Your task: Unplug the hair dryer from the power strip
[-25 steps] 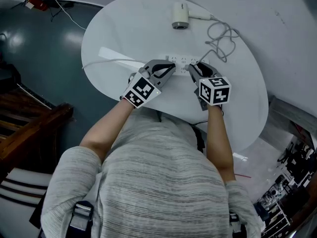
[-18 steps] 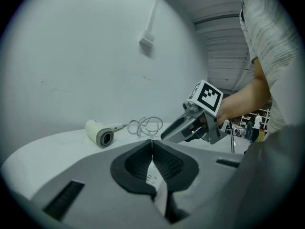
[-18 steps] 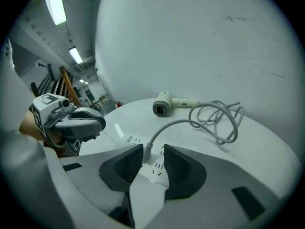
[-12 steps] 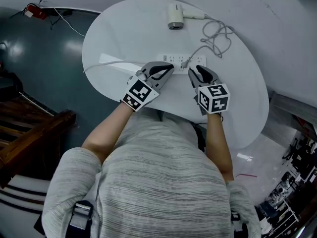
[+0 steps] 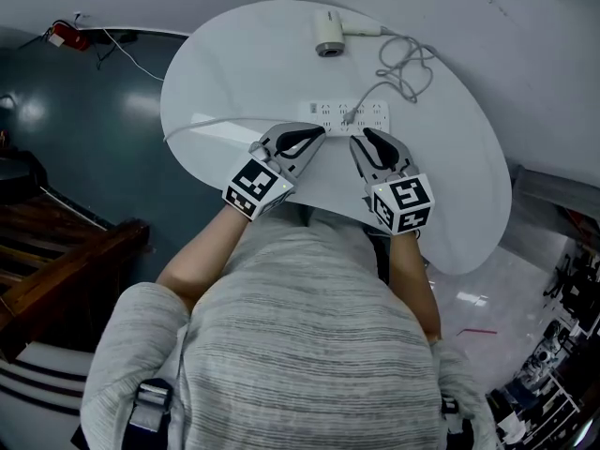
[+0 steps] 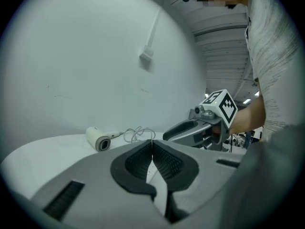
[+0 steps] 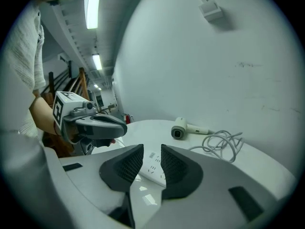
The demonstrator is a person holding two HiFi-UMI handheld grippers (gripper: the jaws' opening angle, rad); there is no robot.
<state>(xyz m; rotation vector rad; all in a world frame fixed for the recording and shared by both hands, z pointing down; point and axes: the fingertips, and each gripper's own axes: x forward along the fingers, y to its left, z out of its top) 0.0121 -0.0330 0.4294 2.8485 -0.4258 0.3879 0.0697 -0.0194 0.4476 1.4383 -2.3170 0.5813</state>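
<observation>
1. At the far edge of the white table (image 5: pixel 234 64): hair dryer (image 5: pixel 330 32), lying on its side, well apart from both grippers
2. Barrel short, running far to near, round open end turned toward the near edge (toward the person); handle as the long axis, lying along the far edge and pointing right
3. From the handle's tip: grey cord (image 5: pixel 408 64), heaped in loose loops by the far right edge, then one strand back left to the power strip (image 5: pixel 344 115)
4. Power strip flat near the table's middle, long axis left to right; white cable (image 5: pixel 225 120) off its left end toward the left edge; cord's end on the strip's top, plugged in or merely resting there not clear at this size
5. Left gripper (image 6: pixel 152 144): jaws pressed together, nothing between the pads; held over the table on the near side of the strip's left end
6. Right gripper (image 7: pixel 151 149): jaws well apart, nothing gripped; only the strip seen through the gap, farther off; tips near the strip's right half on its near side, clear of it
</observation>
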